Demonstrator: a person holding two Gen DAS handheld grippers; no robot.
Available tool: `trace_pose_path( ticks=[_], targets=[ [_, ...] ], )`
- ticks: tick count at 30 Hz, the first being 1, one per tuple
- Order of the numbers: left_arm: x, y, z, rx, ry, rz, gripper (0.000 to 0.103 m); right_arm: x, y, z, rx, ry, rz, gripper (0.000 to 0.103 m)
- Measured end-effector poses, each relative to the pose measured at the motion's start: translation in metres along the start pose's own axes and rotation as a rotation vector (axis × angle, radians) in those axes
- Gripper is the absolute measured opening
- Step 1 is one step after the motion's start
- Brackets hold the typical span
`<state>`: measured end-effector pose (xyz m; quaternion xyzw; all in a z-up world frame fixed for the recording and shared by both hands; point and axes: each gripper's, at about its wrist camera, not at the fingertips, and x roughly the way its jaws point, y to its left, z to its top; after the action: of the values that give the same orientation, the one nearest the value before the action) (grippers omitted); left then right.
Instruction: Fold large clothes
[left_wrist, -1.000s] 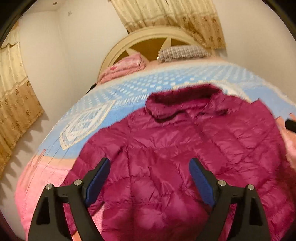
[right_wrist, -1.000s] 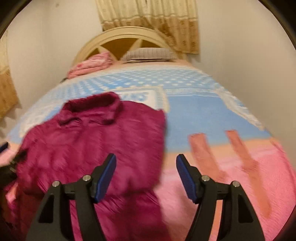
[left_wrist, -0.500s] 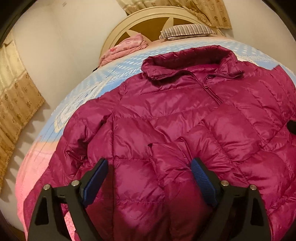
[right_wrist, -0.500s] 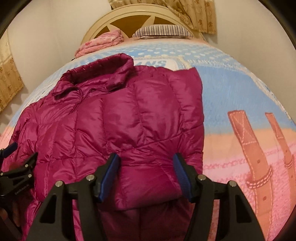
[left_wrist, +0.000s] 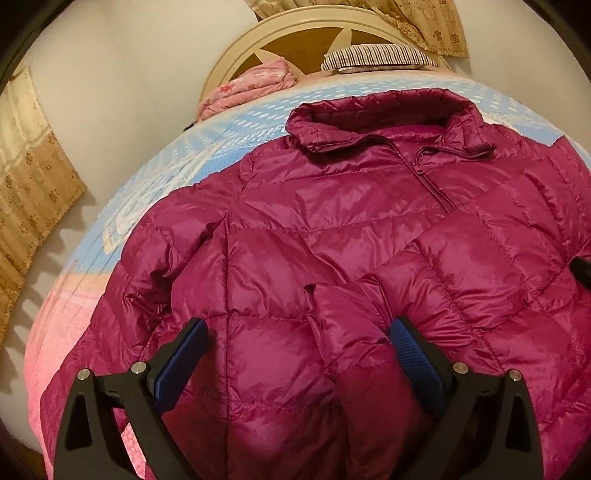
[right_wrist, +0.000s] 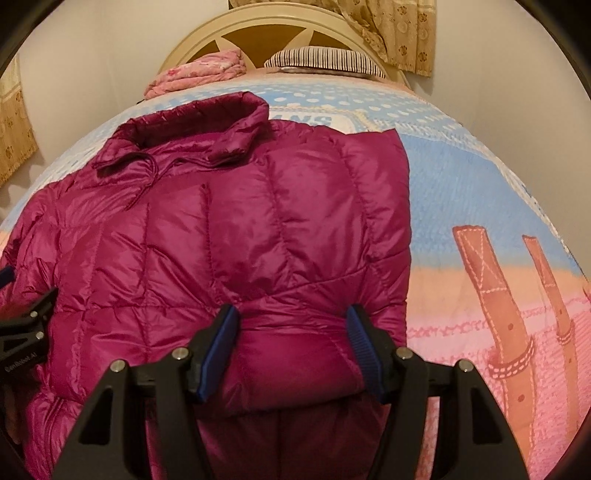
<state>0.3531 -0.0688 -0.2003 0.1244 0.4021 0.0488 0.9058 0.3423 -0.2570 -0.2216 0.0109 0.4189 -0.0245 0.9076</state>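
Right wrist view: jacket (right_wrist: 221, 236) on bed (right_wrist: 461, 177).
Right gripper (right_wrist: 291, 339) seemingly clamps a folded sleeve; left gripper (left_wrist: 295, 354) released, jaws just widened above the jacket.

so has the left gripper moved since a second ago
Yes. The left gripper has come down and in toward the magenta puffer jacket: the headboard sits higher in the left wrist view, and the jacket fills far more of it. Its jaws have just been opening.

down jacket (left_wrist: 332, 229) on bed (right_wrist: 461, 177), collar (left_wrist: 376, 122) toward headboard (left_wrist: 295, 37) | pillow (left_wrist: 376, 55) right, folded blanket (left_wrist: 251, 85) left, both at headboard | curtain (left_wrist: 33, 177) left of bed
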Motion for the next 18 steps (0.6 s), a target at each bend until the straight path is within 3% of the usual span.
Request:
trace_pose_path(
  ticks=[5,10,13,18],
  targets=[
    [-0.029,0.023,0.001,-0.011,-0.053,-0.002,0.099,0.000,0.002,0.000,-0.011,0.000,-0.017,0.065],
    [-0.065,0.086,-0.017,-0.036,-0.113,0.033,0.099,-0.019,-0.004,0.005,0.026,0.002,-0.014,0.067],
    [-0.066,0.136,-0.039,-0.079,-0.099,0.122,0.099,-0.050,0.002,0.004,0.050,-0.066,-0.006,0.076],
    [-0.059,0.233,-0.083,-0.228,-0.036,0.308,0.099,-0.071,0.061,0.003,-0.084,-0.090,0.150,0.077]
  ],
)
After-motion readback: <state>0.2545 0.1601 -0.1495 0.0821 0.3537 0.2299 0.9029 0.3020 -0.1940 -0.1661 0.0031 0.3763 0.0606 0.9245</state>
